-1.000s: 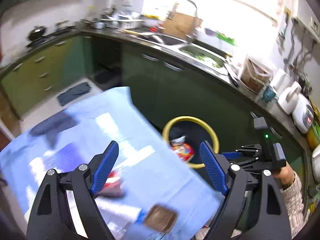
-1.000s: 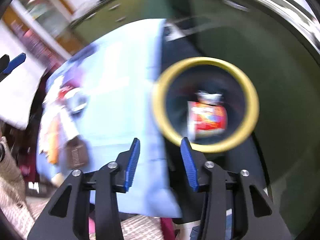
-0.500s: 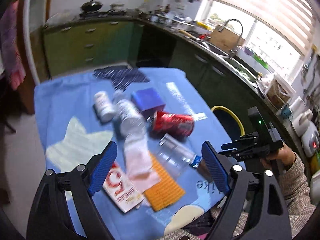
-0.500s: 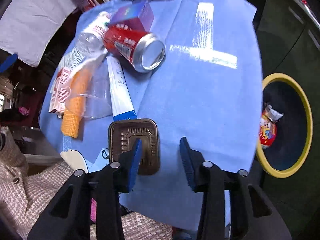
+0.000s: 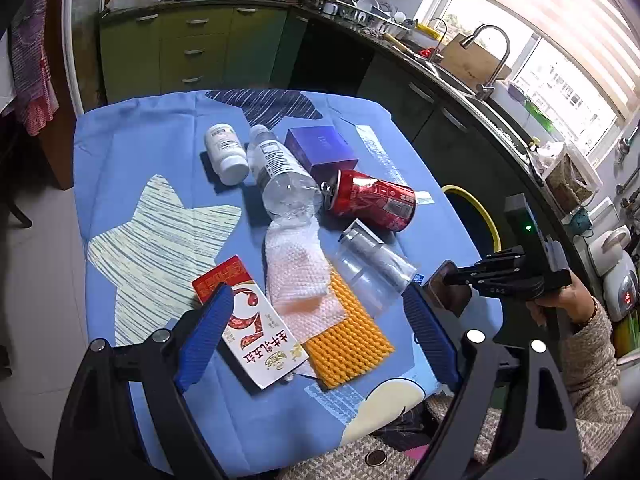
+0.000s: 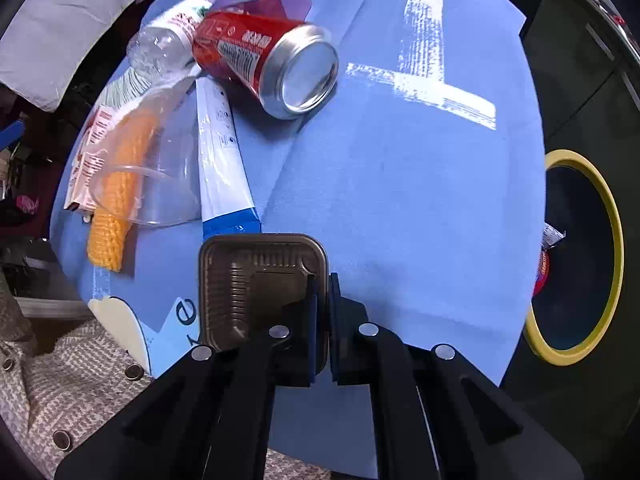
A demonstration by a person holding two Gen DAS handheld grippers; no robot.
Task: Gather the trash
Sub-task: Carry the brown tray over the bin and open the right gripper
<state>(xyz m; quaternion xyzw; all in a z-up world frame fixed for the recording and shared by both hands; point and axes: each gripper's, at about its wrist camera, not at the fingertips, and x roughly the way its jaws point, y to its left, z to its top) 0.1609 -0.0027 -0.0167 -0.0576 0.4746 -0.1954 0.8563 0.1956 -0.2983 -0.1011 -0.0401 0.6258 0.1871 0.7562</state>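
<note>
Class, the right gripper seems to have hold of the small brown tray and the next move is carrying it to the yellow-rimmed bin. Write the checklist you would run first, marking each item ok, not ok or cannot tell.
1. Right gripper shut on the brown tray: ok, its fingers pinch the tray's right wall.
2. Grip firm enough to lift: cannot tell; only one edge is held.
3. Tray free of neighbours: ok, the blue-ended white packet ends just short of it.
4. Yellow-rimmed bin open: ok; a red wrapper already lies inside.
5. Cloth between tray and bin bare: ok.
6. Left gripper out of the way: ok, open, above the carton and foam nets.
</note>
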